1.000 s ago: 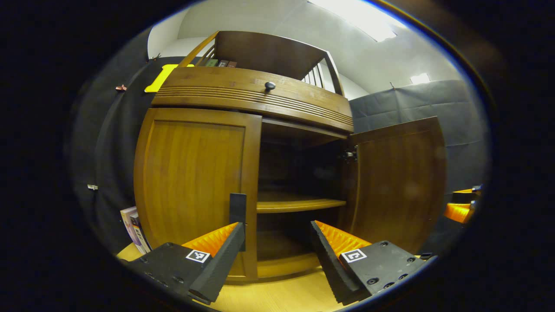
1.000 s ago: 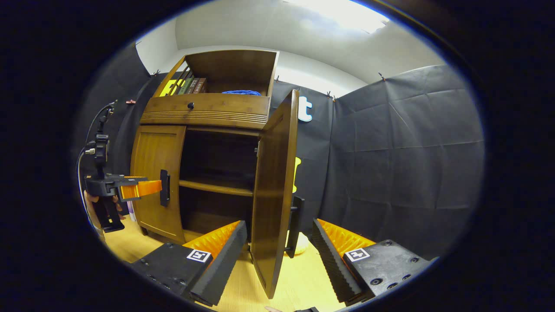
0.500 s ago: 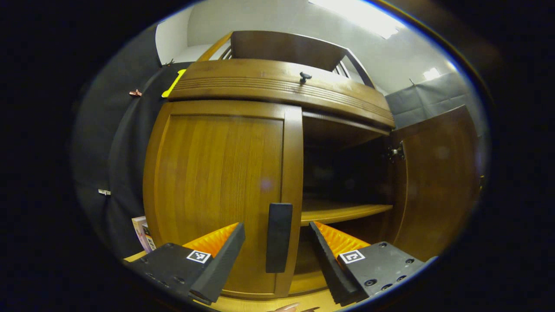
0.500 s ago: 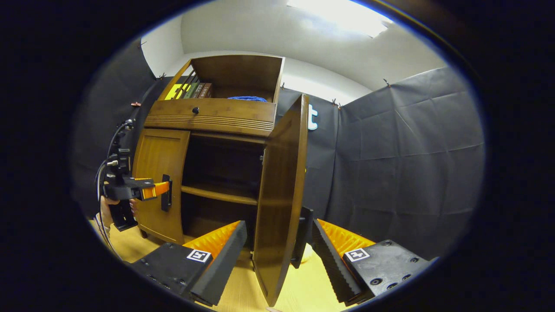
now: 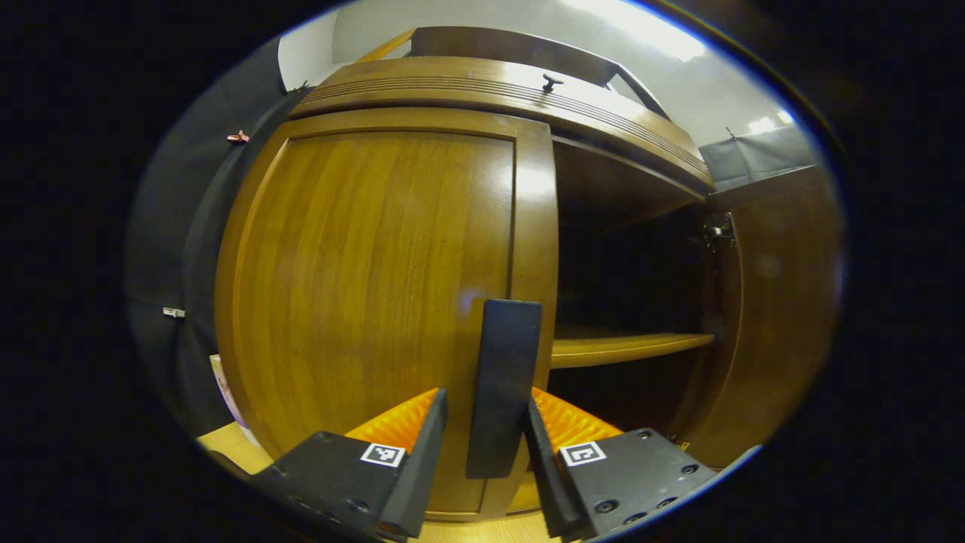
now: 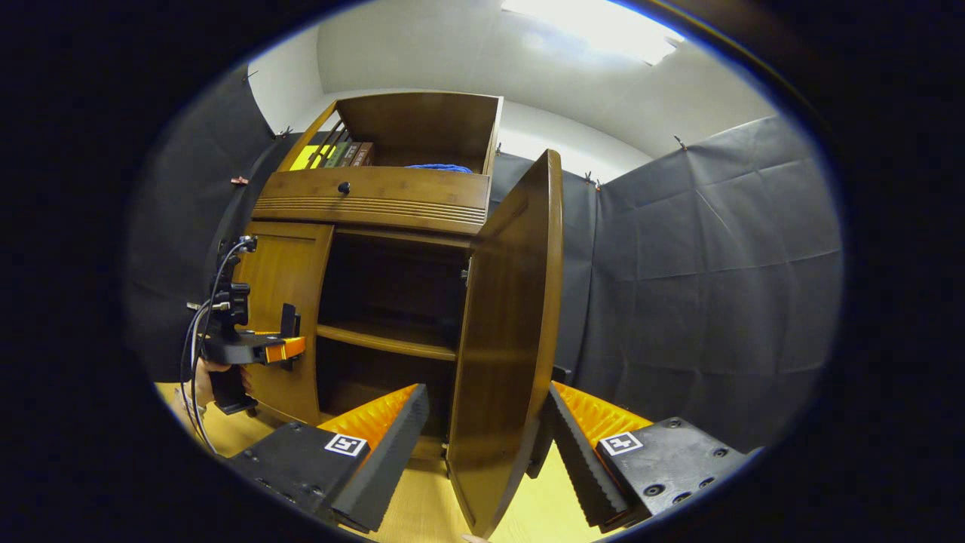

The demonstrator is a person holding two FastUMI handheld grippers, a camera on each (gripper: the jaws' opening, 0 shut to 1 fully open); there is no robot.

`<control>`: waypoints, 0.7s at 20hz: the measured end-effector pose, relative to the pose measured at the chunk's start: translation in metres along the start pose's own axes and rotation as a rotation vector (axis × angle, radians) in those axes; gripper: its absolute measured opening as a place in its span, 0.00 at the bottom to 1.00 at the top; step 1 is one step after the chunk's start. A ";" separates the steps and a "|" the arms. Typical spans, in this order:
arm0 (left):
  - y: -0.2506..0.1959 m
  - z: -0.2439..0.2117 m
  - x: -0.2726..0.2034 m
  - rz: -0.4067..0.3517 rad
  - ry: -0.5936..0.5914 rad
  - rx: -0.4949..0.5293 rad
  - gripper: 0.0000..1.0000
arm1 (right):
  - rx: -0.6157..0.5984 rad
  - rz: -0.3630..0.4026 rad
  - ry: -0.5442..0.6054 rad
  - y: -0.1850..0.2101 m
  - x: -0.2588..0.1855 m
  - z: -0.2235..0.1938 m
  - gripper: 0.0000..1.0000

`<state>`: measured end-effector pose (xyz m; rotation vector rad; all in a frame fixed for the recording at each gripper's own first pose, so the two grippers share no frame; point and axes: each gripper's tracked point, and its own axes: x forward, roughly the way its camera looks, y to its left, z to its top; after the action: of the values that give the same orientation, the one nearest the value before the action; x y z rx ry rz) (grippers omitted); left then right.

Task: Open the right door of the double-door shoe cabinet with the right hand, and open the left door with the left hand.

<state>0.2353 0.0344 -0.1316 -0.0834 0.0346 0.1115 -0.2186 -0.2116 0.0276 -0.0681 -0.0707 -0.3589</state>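
Shoe cabinet [image 6: 377,204]: right door [image 6: 513,339] swung open, left door [image 5: 369,286] shut. Left gripper [image 5: 482,437] narrowed round the left door's handle [image 5: 501,385] — contact prob, can't confirm squeeze. Right gripper [image 6: 486,430] wide, straddling the right door's edge, not pinching. Next, I'd say: close firmly on the handle, pull along the hinge arc — no yanking straight back.

L door [image 5: 377,286] shut; R door [image 6: 513,339] open; shelf [image 5: 626,348] inside.

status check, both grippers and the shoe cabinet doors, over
Left gripper straddling left door handle, not clamped. Right gripper open around the open right door. Left door closed. Nothing obstructing.
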 end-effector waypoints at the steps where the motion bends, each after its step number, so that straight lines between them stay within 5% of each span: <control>1: 0.000 0.001 -0.001 0.008 -0.005 0.009 0.54 | 0.005 -0.003 -0.002 0.000 0.000 -0.001 0.96; 6: -0.001 0.001 -0.003 -0.005 0.001 0.018 0.32 | 0.013 -0.009 0.003 0.000 -0.003 -0.003 0.96; 14: -0.002 0.006 -0.038 -0.078 0.032 -0.027 0.32 | -0.003 -0.019 0.037 0.001 -0.016 -0.007 0.96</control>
<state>0.1981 0.0292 -0.1240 -0.1138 0.0613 0.0327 -0.2332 -0.2055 0.0195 -0.0642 -0.0343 -0.3789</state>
